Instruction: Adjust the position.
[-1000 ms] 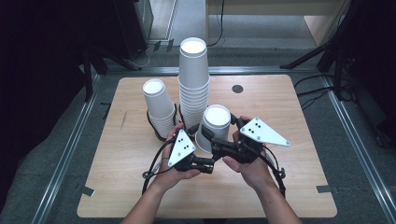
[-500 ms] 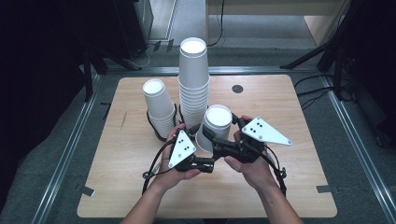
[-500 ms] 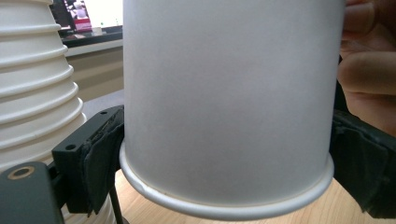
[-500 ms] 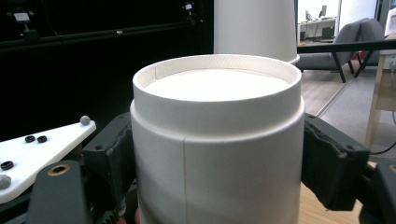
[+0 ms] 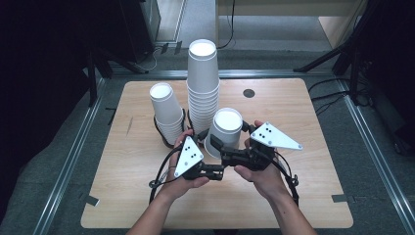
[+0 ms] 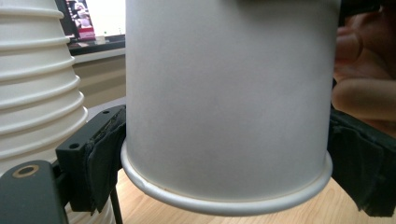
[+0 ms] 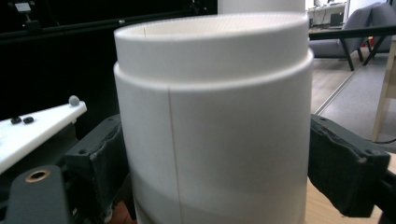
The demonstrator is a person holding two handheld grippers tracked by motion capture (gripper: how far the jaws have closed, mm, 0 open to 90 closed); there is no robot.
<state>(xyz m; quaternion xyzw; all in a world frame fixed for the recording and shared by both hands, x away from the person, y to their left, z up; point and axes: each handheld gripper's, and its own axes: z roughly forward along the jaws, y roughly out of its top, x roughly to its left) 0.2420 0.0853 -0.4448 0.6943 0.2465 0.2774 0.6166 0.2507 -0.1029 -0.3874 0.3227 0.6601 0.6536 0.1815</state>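
In the high view we hold a white paper cup [image 5: 226, 131] just below the middle of the frame, tilted and bottom-up, in front of the tall cup stack [image 5: 203, 83], with the short cup stack [image 5: 166, 111] to its left on the worktop [image 5: 303, 147]. Our left gripper [image 5: 215, 172] has just been closing, and its fingers [image 6: 100, 154] press on the cup just above its rim. Our right gripper [image 5: 222, 147] has just been opening; its fingers [image 7: 100, 158] flank the cup higher up, the right one apart from the wall.

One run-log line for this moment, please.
left hand-held gripper: jaws just closing, pads on inverted white paper cup | right hand-held gripper: jaws just opening around same cup
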